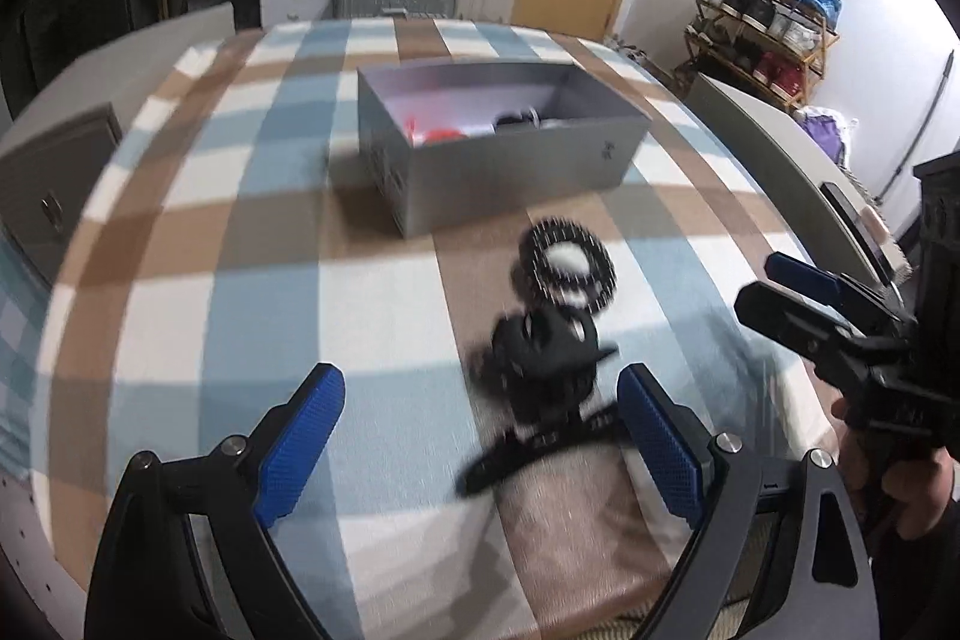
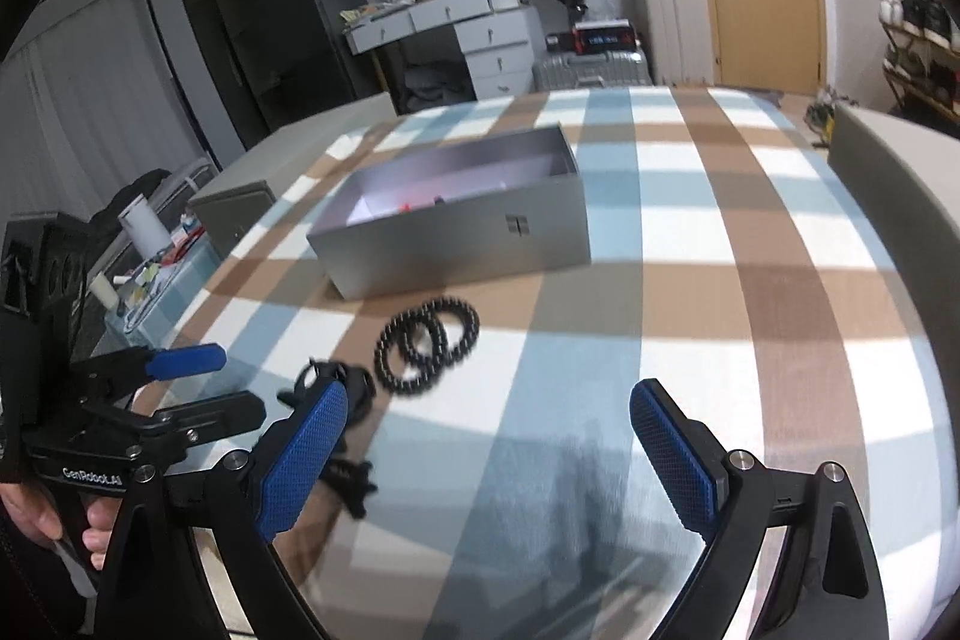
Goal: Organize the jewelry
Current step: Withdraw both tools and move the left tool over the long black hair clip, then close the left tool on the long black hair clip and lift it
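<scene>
Both wide open and empty, left gripper [image 1: 480, 436] over the black watch [image 1: 543, 358], right gripper [image 2: 489, 454] short of the bead bracelets [image 2: 427, 349], all lying loose on the checked cloth [image 1: 384, 292] before the box [image 1: 504, 160], probably their home.

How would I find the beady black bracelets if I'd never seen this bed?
Find the grey open box on the checked bedspread. Just in front of it lie the beaded bracelets, two overlapping black rings. Unlike the black watch nearer the grippers, they are plain round loops of little beads.
</scene>
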Action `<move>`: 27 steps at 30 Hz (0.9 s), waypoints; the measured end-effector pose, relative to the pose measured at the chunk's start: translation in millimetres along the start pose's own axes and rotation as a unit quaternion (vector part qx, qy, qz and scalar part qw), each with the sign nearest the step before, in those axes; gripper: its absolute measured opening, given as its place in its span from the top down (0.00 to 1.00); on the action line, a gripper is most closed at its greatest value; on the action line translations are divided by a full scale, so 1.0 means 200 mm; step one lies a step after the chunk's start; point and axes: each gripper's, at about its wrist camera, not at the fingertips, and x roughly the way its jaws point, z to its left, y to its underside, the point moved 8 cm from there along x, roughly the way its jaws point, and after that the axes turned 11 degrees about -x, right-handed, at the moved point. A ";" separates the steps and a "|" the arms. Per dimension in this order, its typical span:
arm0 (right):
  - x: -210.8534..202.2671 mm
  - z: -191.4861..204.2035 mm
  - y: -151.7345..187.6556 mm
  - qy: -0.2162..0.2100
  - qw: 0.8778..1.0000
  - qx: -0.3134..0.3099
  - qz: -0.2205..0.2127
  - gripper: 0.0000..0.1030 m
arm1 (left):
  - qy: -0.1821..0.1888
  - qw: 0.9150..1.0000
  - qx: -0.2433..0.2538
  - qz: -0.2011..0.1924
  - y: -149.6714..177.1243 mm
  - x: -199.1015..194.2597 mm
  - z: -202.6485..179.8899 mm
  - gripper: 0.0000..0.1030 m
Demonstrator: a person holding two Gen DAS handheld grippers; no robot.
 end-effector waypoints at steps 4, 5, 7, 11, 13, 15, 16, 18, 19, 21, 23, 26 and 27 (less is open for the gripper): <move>-0.01 0.01 0.03 -0.008 1.000 0.004 0.004 0.07 | 0.023 0.999 0.013 0.023 0.07 0.03 -0.03 0.13; -0.01 0.02 0.03 -0.009 1.000 0.003 0.004 0.07 | 0.030 0.999 0.016 0.025 0.08 0.03 -0.04 0.13; -0.01 0.02 0.04 -0.009 1.000 0.004 0.004 0.07 | 0.039 0.999 0.022 0.028 0.08 0.04 -0.06 0.13; 0.00 0.03 0.04 -0.011 1.000 0.004 0.007 0.07 | 0.034 0.998 0.048 0.036 0.08 0.08 -0.09 0.13; 0.00 0.03 0.04 -0.011 1.000 0.003 0.008 0.07 | 0.036 0.997 0.059 0.042 0.08 0.09 -0.10 0.13; 0.00 0.03 0.04 -0.010 1.000 0.003 0.008 0.07 | 0.038 0.996 0.070 0.048 0.09 0.10 -0.11 0.13; 0.00 0.03 0.04 -0.010 1.000 0.004 0.007 0.07 | 0.037 0.995 0.074 0.049 0.10 0.11 -0.11 0.13; 0.00 0.03 0.04 -0.007 1.000 0.005 0.009 0.07 | 0.027 0.994 0.088 0.051 0.10 0.11 -0.12 0.13; 0.00 0.03 0.04 -0.007 1.000 0.004 0.009 0.07 | 0.028 0.994 0.096 0.051 0.11 0.11 -0.13 0.13; 0.00 0.03 0.04 -0.006 1.000 0.002 0.007 0.07 | 0.021 0.992 0.111 0.054 0.11 0.11 -0.13 0.13; -0.01 0.03 0.04 -0.006 1.000 0.001 0.004 0.07 | 0.024 0.990 0.125 0.064 0.13 0.13 -0.15 0.13; -0.02 0.03 0.04 -0.006 1.000 0.002 0.004 0.07 | 0.018 0.986 0.138 0.089 0.15 0.15 -0.15 0.15; -0.01 0.03 0.04 -0.005 1.000 0.002 0.005 0.07 | 0.003 0.984 0.153 0.090 0.16 0.15 -0.15 0.18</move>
